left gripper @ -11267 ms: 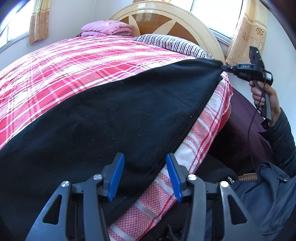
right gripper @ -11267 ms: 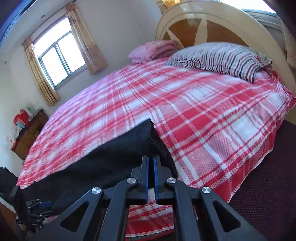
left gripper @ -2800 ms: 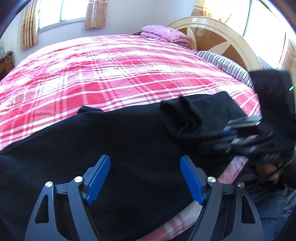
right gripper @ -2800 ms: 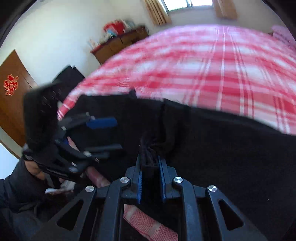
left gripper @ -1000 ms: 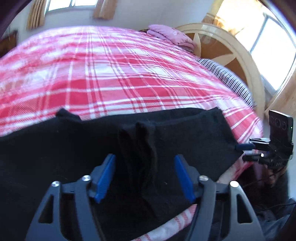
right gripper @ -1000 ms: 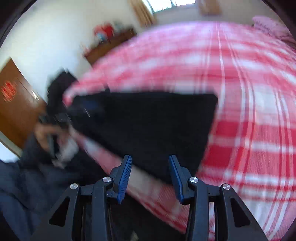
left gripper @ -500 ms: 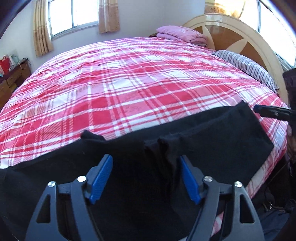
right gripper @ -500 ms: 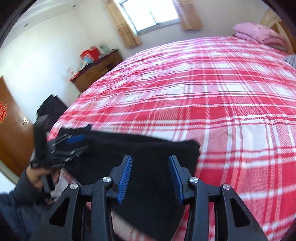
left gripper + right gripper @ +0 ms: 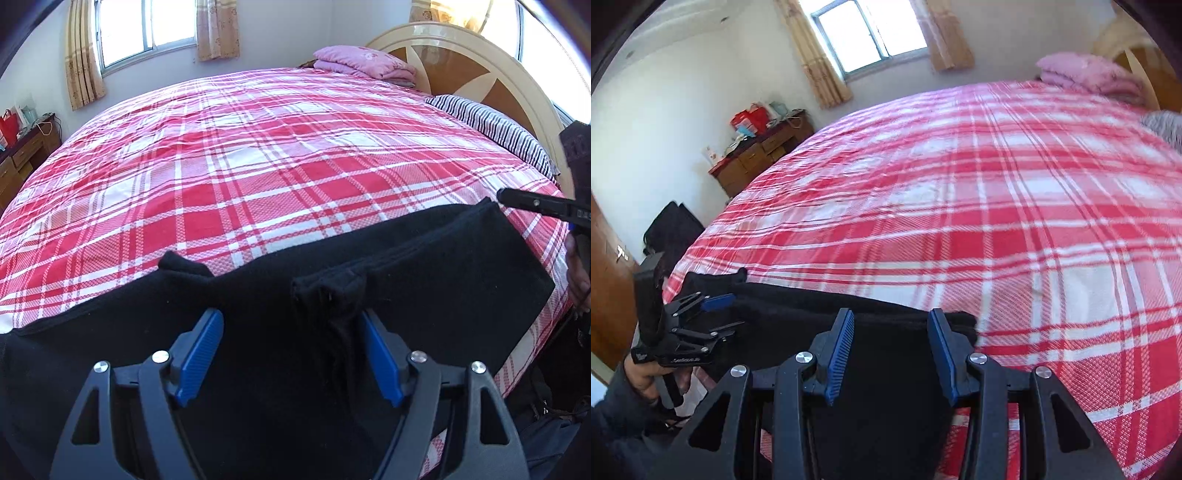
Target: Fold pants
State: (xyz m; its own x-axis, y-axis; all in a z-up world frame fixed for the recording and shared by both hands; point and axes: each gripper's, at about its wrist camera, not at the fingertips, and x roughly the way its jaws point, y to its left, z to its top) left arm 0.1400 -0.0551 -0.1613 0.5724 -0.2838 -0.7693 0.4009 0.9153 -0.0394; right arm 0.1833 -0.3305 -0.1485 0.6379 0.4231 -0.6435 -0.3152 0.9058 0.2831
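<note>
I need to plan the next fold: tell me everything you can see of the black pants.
The black pants look like soft, fleecy knit. They lie along the near edge of the red plaid bedspread, one end already folded over into a flat doubled panel with a squared corner. A bunched hem end rests on top near the middle. Neither open gripper holds them.

Bright daylight from the window [image 9: 866, 35], fisheye-bent edges, right view slightly blurred.

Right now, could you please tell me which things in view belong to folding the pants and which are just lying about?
Belongs to the job:
black pants
left tongs
right tongs

Lying about:
pink folded blanket
striped pillow
wooden dresser
</note>
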